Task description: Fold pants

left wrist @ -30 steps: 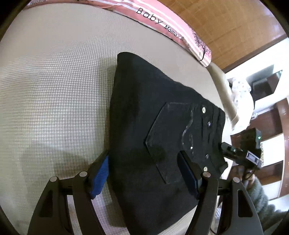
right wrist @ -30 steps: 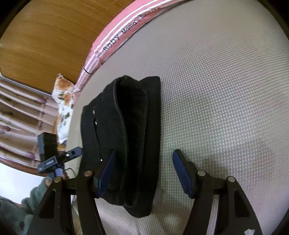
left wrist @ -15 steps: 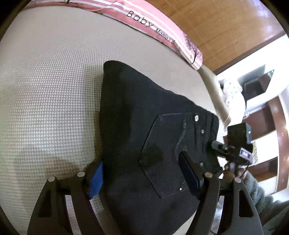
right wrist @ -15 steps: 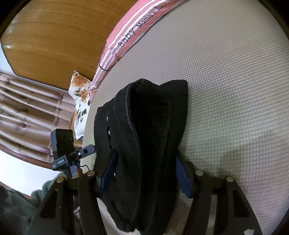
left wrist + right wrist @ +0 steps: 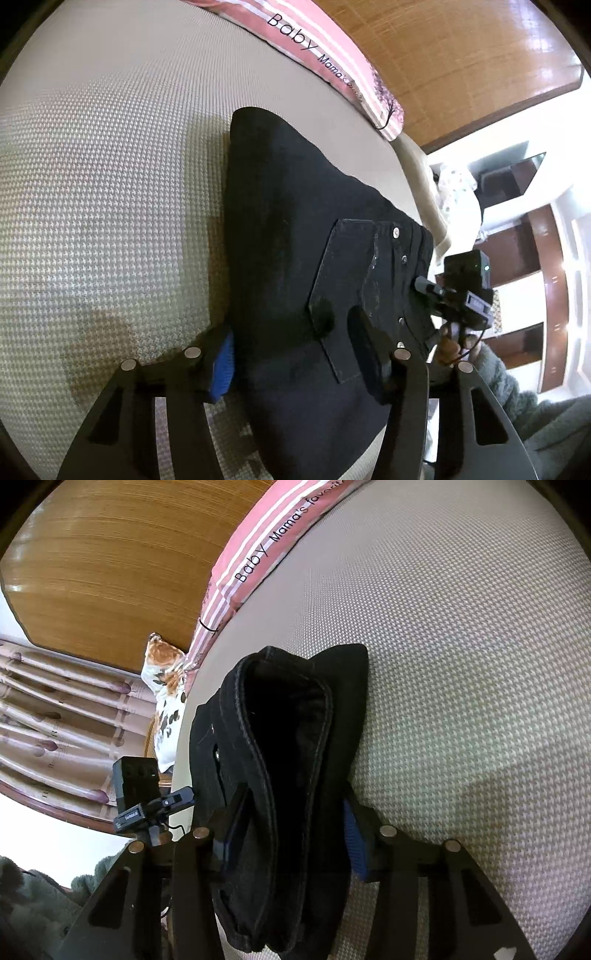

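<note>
On the bed's cream waffle-weave cover [image 5: 110, 206] lie the black pants [image 5: 295, 258], folded into a thick bundle with a back pocket [image 5: 343, 295] and small metal rivets facing up. From the left wrist view the bundle runs from about 12 o'clock down to 6 o'clock, and the left claw [image 5: 295, 358] straddles its near end: the blue-padded finger [image 5: 221, 363] presses the bundle's left edge at 8 o'clock, while the other finger sits on top of the cloth near the pocket at 4 o'clock, so this claw is spread fairly wide around the fabric. From the right wrist view the stacked layers of the pants [image 5: 284, 775] show edge-on, rising between the fingers of the right claw [image 5: 291, 834], which is closed narrow on the bundle with both pads touching cloth. A pink striped pillow [image 5: 332, 55] printed "Baby" lies along the bed's far edge at 1 o'clock, beside a wooden headboard [image 5: 461, 55].
</note>
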Demonstrator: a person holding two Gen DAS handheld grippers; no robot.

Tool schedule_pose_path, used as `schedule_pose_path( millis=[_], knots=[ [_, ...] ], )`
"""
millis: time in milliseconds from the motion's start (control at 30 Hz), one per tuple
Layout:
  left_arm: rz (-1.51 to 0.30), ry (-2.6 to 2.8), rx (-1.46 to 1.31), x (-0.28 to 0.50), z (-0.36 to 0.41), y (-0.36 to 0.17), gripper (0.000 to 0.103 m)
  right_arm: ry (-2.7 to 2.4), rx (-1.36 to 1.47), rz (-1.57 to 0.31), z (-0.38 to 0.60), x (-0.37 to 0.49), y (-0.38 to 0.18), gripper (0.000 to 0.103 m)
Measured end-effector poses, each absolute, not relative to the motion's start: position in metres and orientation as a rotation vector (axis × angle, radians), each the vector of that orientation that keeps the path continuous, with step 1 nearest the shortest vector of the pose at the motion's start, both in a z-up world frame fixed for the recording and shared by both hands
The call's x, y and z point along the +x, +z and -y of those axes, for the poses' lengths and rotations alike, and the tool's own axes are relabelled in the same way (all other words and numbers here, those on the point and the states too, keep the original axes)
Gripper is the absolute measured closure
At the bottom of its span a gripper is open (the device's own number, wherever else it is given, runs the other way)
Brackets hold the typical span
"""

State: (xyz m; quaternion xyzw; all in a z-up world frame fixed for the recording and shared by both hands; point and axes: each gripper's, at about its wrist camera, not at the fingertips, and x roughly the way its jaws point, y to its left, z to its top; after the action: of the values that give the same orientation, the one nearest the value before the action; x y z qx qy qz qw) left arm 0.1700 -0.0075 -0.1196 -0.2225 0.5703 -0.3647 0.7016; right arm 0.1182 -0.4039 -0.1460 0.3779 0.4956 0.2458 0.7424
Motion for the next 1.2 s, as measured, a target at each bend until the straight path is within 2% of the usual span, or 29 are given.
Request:
schedule_pose_path(
  millis=[367, 467, 667, 700, 800, 1200],
  knots=[
    [-1.251, -0.836, -0.554, 0.185, 0.024, -0.123, 0.046, 0.521, 0.821, -1.068, 0.397, 0.123, -0.145, 0.06],
    [-1.254, -0.765, -0.484, 0.18, 0.027, -0.119, 0.062, 0.471, 0.821, -1.072, 0.394, 0.12, -0.143, 0.067],
    [-1.235, -0.661, -0.334, 0.171, 0.043, -0.1, 0.075, 0.367, 0.745, -1.066, 0.379, 0.113, -0.117, 0.077],
    [-1.227, -0.653, -0.31, 0.169, 0.046, -0.095, 0.08, 0.356, 0.742, -1.064, 0.378, 0.113, -0.114, 0.078],
    [-1.211, -0.653, -0.29, 0.167, 0.048, -0.084, 0.085, 0.325, 0.736, -1.061, 0.372, 0.113, -0.103, 0.08],
    [-1.129, -0.554, -0.229, 0.178, 0.0, -0.047, 0.086, 0.399, 0.736, -1.054, 0.312, 0.156, -0.076, 0.083]
  ],
)
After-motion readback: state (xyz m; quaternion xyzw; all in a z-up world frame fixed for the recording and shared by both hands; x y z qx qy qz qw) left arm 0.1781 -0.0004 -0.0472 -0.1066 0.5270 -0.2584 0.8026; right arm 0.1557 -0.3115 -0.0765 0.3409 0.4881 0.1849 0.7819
